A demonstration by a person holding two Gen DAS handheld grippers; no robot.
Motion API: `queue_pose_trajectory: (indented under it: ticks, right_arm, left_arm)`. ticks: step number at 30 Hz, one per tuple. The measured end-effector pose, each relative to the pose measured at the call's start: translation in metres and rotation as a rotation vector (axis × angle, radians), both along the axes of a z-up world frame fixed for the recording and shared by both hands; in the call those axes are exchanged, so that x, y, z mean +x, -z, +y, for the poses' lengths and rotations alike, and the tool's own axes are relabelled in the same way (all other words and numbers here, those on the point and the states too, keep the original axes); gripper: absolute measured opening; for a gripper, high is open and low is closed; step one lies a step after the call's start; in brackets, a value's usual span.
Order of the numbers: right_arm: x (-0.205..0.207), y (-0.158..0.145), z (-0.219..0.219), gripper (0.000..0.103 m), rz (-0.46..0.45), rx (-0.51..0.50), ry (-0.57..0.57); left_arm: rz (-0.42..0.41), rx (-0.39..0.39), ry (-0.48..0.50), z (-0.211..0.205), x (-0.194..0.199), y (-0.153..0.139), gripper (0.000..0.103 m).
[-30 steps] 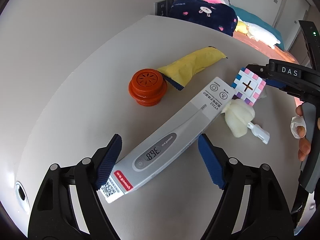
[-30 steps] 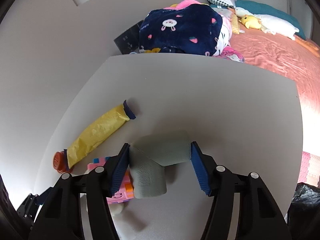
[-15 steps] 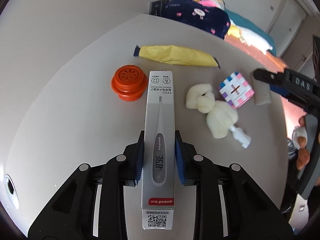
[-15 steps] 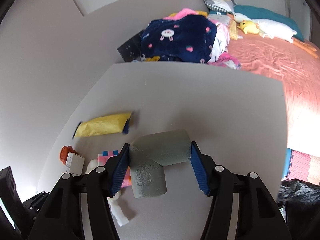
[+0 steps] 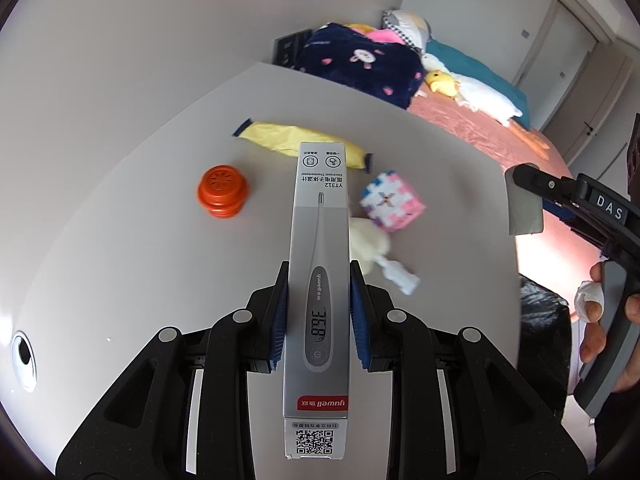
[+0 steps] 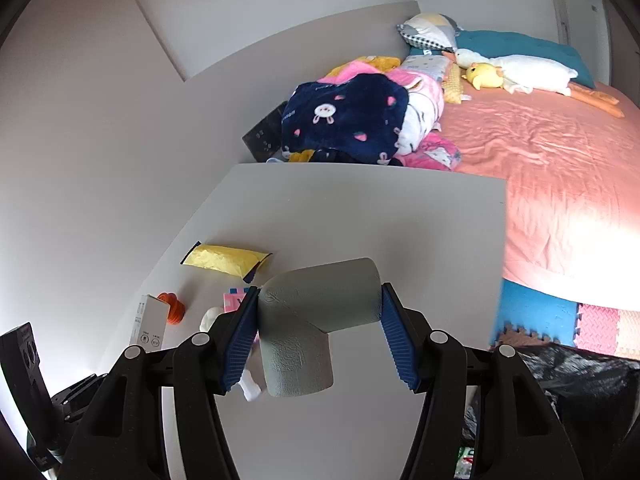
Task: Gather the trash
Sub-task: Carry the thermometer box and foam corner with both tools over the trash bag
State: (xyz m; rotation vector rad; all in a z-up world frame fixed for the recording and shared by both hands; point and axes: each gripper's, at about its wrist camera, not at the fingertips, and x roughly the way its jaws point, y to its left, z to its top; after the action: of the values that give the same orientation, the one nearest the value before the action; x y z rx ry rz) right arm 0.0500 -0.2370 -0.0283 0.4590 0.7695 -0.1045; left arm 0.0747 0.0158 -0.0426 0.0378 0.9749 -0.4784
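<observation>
Thermometer box [image 5: 318, 280] above cube [image 5: 392, 203], orange cap [image 5: 222, 191]

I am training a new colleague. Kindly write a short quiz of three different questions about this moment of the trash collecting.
1. True or false: the left gripper is shut on the thermometer box.
2. What does the right gripper hold?
A. yellow wrapper
B. grey foam elbow
C. orange cap
3. Fill in: beside the white table, at lower right in the right wrist view, lies a black ____.

Key: 1 true; 2 B; 3 trash bag.
</observation>
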Motion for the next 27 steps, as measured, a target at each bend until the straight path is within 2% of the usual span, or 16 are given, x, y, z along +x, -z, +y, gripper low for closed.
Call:
queue_pose_trajectory:
  ticks: [9,27]
  right_arm:
    - [-0.045,-0.014,-0.018,0.06,-0.024,0.016,0.028]
    - [-0.123,-0.031,-0.048,0.061,-0.047,0.008,0.074]
  left_arm:
    - [-0.012,-0.02,0.069,-0.03,-0.03,-0.018,0.027]
    - [-0.002,-0.06,0.216,-0.095,-0.077,-0.031,0.027]
